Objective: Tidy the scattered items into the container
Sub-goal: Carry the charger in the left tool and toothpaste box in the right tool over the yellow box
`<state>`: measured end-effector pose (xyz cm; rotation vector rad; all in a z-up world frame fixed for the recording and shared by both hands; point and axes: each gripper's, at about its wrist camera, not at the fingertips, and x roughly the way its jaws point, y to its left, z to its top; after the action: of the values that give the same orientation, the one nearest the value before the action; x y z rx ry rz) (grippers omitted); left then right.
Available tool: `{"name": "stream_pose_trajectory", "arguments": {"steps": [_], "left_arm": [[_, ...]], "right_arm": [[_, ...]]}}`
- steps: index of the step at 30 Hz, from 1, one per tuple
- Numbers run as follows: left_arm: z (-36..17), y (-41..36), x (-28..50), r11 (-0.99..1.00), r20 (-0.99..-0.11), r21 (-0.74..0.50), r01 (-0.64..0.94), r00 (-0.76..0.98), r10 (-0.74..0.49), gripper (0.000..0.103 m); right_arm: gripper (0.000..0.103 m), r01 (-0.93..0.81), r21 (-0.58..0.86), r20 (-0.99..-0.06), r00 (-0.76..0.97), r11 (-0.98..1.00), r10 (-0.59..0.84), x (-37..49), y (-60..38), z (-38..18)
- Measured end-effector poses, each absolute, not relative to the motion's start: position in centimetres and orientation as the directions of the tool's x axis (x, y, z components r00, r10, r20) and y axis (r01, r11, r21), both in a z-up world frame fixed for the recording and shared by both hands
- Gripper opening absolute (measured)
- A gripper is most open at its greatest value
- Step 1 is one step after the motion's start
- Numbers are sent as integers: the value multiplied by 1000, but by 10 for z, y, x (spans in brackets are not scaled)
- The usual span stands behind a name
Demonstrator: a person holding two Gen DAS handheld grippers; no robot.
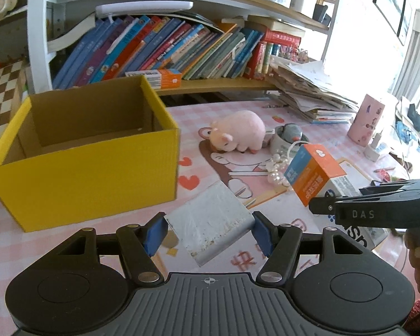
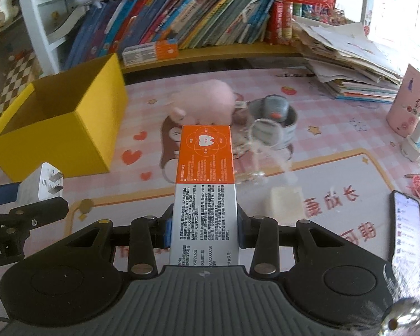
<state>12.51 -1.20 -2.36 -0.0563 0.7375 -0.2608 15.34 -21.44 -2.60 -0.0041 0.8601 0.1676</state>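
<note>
The left hand-held gripper [image 1: 208, 231] pinches a white charger [image 1: 211, 222] beside the yellow box [image 1: 84, 179]; the right hand-held gripper [image 2: 203, 228] clamps a toothpaste carton [image 2: 204, 190].

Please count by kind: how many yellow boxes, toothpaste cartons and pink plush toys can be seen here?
Yellow boxes: 1
Toothpaste cartons: 2
Pink plush toys: 1
Total: 4
</note>
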Motion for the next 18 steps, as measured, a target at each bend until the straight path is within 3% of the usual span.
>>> {"name": "stream_pose_trajectory", "arguments": {"steps": [18], "left_arm": [[-4,47,111,963,-588,-145,228,763,-269,65]], "right_arm": [[37,-271,3,-700,687,963,195,137,-135,-10]]}}
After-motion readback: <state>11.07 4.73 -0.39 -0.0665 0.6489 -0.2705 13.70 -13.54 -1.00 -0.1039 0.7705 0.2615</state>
